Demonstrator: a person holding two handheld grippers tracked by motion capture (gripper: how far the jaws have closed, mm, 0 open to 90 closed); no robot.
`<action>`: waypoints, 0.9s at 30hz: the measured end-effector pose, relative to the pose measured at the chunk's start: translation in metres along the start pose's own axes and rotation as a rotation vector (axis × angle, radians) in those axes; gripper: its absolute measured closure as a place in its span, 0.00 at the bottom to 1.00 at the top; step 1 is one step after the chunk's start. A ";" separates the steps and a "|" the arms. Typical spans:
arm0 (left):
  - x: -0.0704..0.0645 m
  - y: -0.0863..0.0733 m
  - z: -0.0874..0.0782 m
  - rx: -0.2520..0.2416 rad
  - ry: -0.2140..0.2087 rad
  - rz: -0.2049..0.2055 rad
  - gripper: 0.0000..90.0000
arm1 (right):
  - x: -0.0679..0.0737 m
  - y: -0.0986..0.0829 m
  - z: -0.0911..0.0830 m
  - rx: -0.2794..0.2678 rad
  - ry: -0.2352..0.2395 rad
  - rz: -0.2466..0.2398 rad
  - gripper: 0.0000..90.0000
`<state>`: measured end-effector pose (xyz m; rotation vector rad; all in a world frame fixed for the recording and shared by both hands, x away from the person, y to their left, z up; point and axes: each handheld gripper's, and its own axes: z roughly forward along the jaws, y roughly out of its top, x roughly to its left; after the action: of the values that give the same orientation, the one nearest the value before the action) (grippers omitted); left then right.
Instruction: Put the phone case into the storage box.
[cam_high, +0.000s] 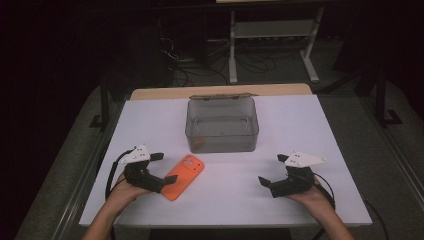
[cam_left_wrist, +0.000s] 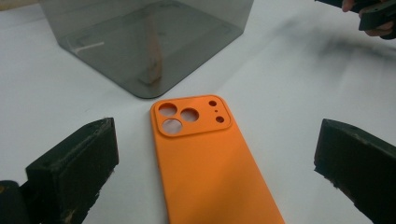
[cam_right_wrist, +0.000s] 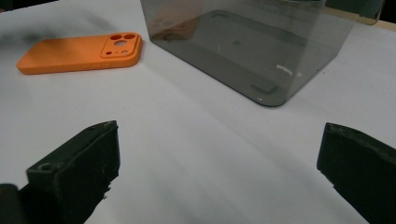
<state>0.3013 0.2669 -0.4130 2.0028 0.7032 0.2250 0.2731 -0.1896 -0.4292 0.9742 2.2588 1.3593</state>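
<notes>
The orange phone case (cam_high: 184, 177) lies flat on the white table (cam_high: 300, 125), back up with its camera cut-outs facing the ceiling, just in front of the smoky clear box (cam_high: 222, 125) and toward that box's left corner. Lying open-side down this way, it offers its 2 long edges to a pinch from the sides, and that seems to be why the left gripper (cam_high: 162, 170) sits at the case's near end with its jaws spread wide, 1 to each side of the case (cam_left_wrist: 205, 158) and neither touching it in the left gripper view. The box (cam_left_wrist: 149, 42) stands upright with its lid tipped back behind it, likely ready to receive the case.

The right gripper (cam_high: 270, 179) rests in front of the box's right corner, well apart from the case, jaws likewise spread and empty over bare table; I judge it is waiting.

The case's near end is cut off at the bottom of the left gripper view. The box's tinted walls (cam_right_wrist: 243, 42) blur its floor, though it looks empty. The room behind the box is too dark to read.
</notes>
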 end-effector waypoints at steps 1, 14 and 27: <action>0.000 0.000 0.000 -0.002 0.000 0.003 0.00 | 0.000 0.000 0.000 0.001 0.000 0.000 0.00; 0.000 0.009 -0.001 0.009 0.050 0.026 0.00 | 0.000 0.000 0.000 -0.001 -0.004 0.001 0.00; 0.002 0.027 0.005 0.018 0.066 0.034 0.00 | -0.001 0.000 -0.001 -0.004 -0.007 0.004 0.00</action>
<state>0.3155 0.2538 -0.3928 2.0335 0.7153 0.3077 0.2735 -0.1908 -0.4287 0.9817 2.2487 1.3596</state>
